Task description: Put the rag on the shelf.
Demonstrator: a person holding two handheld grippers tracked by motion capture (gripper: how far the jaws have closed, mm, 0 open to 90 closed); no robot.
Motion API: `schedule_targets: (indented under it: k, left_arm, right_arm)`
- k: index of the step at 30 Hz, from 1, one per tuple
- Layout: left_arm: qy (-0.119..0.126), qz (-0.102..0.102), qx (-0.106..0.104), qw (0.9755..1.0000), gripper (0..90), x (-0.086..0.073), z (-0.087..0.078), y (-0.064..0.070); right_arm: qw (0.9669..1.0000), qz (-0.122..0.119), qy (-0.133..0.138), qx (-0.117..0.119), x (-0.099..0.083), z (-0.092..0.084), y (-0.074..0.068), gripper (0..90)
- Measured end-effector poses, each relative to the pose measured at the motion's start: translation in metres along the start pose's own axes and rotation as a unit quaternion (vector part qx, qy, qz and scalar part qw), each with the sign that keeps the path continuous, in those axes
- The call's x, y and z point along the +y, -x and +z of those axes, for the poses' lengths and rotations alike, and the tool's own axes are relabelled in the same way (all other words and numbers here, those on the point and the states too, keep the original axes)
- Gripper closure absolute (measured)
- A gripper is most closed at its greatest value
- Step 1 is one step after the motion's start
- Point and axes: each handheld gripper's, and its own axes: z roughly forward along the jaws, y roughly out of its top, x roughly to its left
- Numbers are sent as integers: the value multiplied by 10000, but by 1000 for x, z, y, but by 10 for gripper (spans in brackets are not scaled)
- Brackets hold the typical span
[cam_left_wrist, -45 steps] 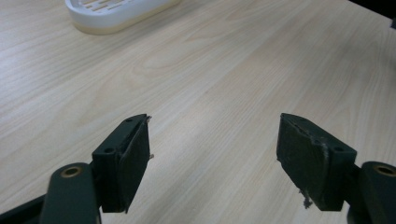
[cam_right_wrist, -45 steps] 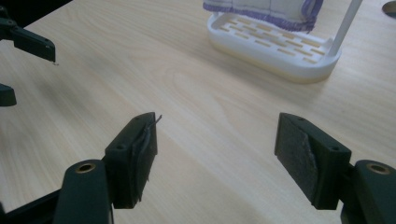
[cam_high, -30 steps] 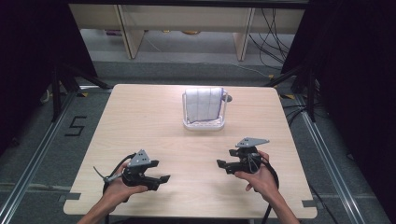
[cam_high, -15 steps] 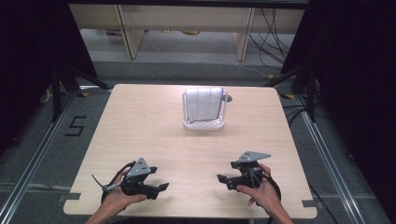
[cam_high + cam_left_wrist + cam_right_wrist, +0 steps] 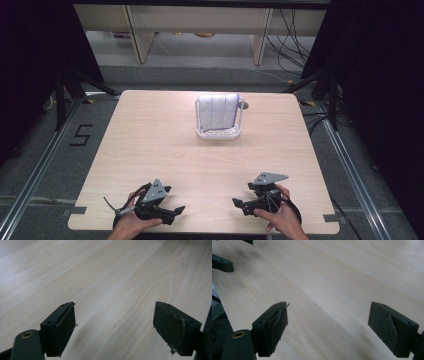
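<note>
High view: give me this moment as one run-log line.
left gripper: open, empty, near table edge | right gripper: open, empty | towel: draped on rack, untouched

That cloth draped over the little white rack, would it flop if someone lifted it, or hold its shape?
Probably flop: the cloth hangs in soft folds over the rack, so it looks limp and light. Tugging it sideways might tip or drag the rack, which seems thin and light. Both claws, left and right, sit open, far from it.

Each hand gripped its own low, level hand-held gripper, left hand-held gripper [image 5: 177,210] and right hand-held gripper [image 5: 236,202] pointing inward, jaws just opened wide, empty.
</note>
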Motion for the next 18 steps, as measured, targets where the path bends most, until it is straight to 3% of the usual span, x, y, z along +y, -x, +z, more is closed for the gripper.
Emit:
schedule_targets:
  k: [2,3,6,9,10,12,18]
  left_arm:
    - [21,40,51,10000,173,-1,1,2]
    - [-19,51,33,10000,172,-1,1,2]
    - [-80,75,5,9999,172,-1,1,1]
    - [-92,107,133,9998,172,-1,1,0]
    - [-36,22,101,9999,173,-2,2,0]
    - [-163,220,144,9995,176,-2,2,-3]
    - [-243,219,198,9993,180,-3,2,-7]
  right_arm:
    - [10000,-1,-24,73,-1,0,-1,167]
    - [10000,-39,-39,-30,-2,0,-1,167]
    - [9999,-42,-75,-56,-2,0,-1,168]
    - [9999,-50,-72,-49,-2,0,-1,167]
    - [9999,-56,-82,-60,-2,0,-1,168]
    - [9999,-73,-89,-75,-2,0,0,168]
    - [9999,-137,-65,-61,-2,1,0,168]
